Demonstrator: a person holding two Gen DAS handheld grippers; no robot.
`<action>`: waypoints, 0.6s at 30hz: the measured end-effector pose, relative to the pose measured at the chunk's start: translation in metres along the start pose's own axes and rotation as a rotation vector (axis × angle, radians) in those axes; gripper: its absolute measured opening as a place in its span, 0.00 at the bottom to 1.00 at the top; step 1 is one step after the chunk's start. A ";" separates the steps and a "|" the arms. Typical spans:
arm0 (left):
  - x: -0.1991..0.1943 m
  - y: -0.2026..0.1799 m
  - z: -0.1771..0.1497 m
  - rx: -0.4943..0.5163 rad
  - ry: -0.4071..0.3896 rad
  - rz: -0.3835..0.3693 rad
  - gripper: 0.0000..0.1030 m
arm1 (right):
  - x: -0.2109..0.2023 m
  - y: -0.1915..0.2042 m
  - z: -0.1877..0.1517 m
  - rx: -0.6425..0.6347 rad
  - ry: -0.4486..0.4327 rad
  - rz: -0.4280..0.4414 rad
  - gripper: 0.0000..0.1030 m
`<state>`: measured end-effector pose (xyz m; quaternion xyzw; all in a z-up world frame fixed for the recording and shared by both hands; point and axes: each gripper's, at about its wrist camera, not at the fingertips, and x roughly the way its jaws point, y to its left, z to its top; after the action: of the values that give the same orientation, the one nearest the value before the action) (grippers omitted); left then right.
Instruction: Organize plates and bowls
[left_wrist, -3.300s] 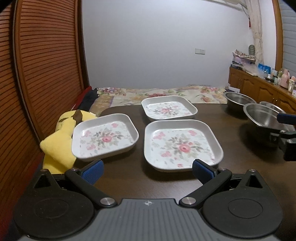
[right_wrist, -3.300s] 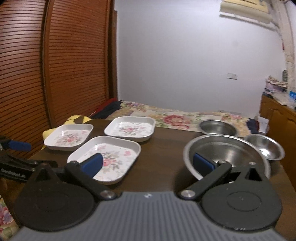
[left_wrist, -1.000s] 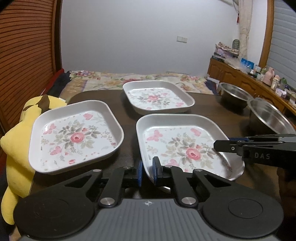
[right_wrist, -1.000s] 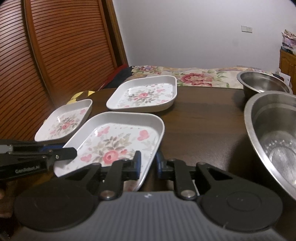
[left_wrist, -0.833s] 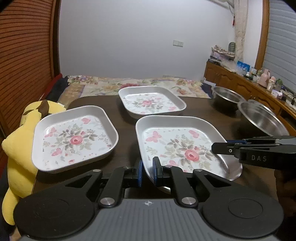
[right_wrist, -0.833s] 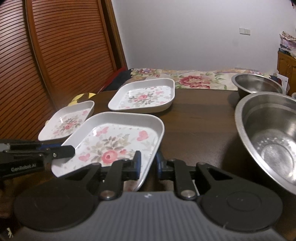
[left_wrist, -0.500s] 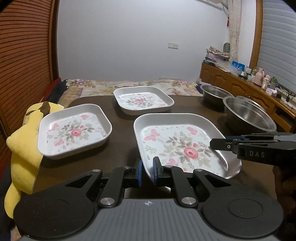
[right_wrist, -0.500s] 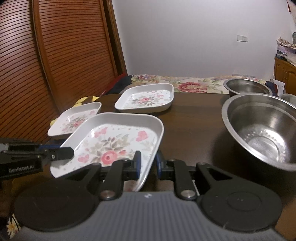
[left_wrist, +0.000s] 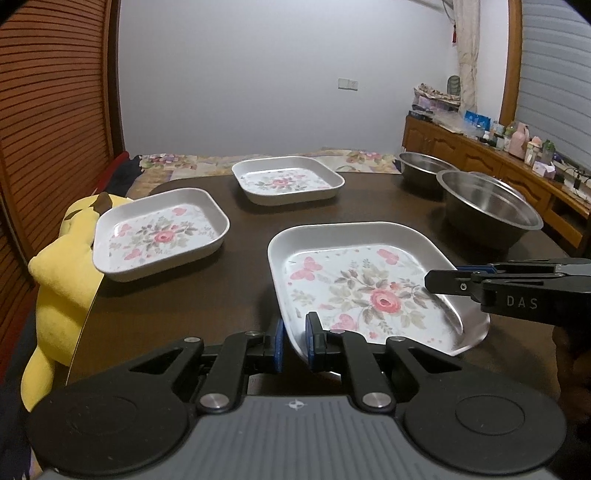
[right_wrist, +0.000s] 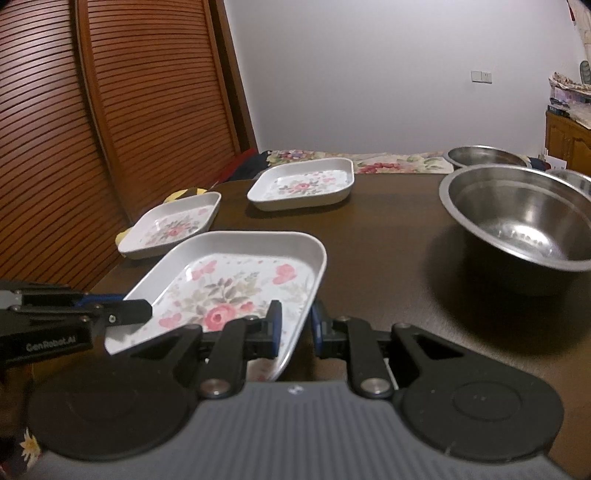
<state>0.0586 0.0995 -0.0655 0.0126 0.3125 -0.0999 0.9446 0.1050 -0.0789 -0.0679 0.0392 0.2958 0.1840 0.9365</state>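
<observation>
Both the left gripper (left_wrist: 294, 341) and right gripper (right_wrist: 294, 328) pinch the near plate's (left_wrist: 364, 284) rim above the table's (left_wrist: 177, 306) near edge; uneven lifting could tip it loose.

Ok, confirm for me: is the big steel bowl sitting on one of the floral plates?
No. The big steel bowl stands by itself on the dark table, well apart from the nearest floral plate, which both hand-held grippers clamp.

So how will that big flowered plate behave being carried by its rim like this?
The flowered plate looks rigid, holding its shape between the left gripper and right gripper. Its glossy rim could slip. Pinched only at the edges, it may tilt.
</observation>
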 end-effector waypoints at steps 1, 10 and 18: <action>0.000 0.000 -0.001 -0.002 0.002 0.002 0.13 | 0.002 0.001 -0.001 0.002 0.004 -0.001 0.18; -0.001 -0.001 -0.015 -0.005 0.023 0.015 0.13 | 0.003 0.008 -0.016 -0.007 0.023 -0.002 0.18; 0.001 -0.001 -0.019 -0.007 0.023 0.020 0.13 | 0.000 0.011 -0.019 -0.015 0.016 -0.009 0.19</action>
<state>0.0478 0.1003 -0.0816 0.0134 0.3235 -0.0895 0.9419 0.0906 -0.0698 -0.0818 0.0294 0.3020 0.1824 0.9352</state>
